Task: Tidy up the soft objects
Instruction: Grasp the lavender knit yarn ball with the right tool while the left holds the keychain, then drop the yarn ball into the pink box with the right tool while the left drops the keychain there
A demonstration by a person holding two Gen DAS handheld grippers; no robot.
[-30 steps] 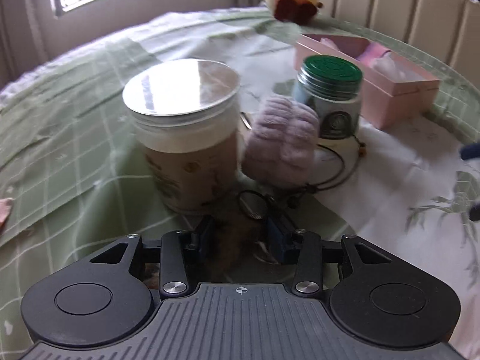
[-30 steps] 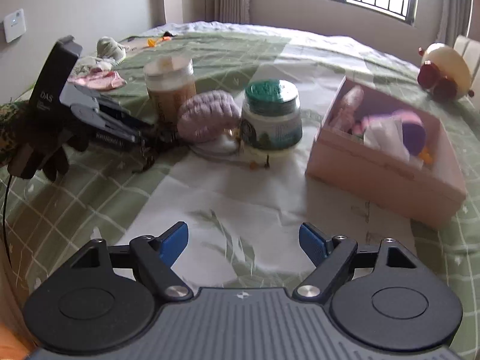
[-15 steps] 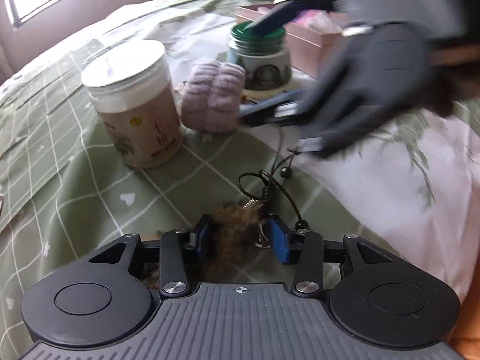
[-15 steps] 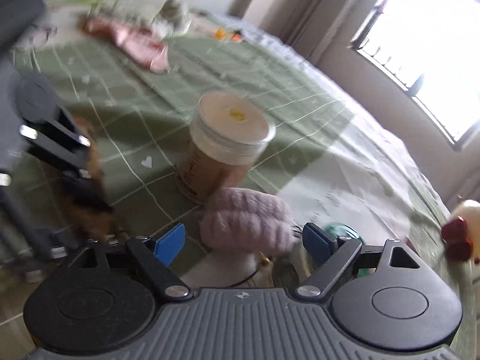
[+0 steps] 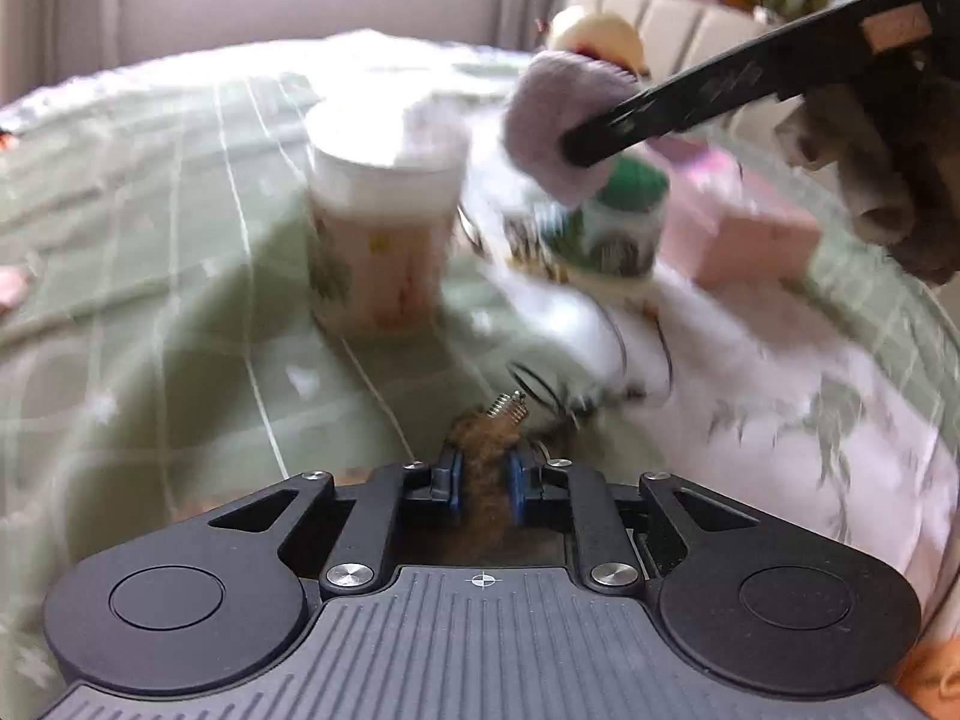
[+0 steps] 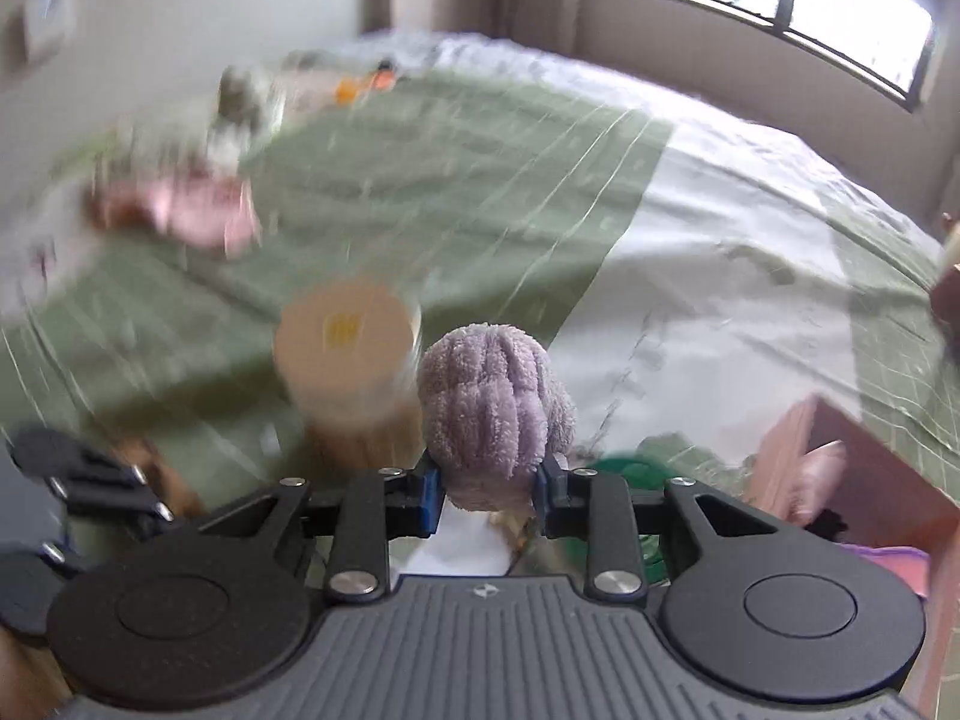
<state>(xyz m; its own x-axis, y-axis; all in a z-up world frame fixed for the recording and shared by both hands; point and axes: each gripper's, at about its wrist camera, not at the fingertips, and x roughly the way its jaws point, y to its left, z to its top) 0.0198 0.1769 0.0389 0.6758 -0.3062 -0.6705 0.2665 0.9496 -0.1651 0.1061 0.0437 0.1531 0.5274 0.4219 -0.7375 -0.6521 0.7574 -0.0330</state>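
Right wrist view: my right gripper [image 6: 487, 489] had just closed, pinching the lilac plush [image 6: 492, 414], lifted off the bed [image 6: 690, 252] at 12 o'clock; left gripper [image 5: 485, 480] pinched the brown tuft [image 5: 480, 450].

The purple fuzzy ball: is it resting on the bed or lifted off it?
Lifted. The right gripper is clamped on the purple fuzzy ball, its jaws having just closed, and holds it in the air above the green-lidded jar.
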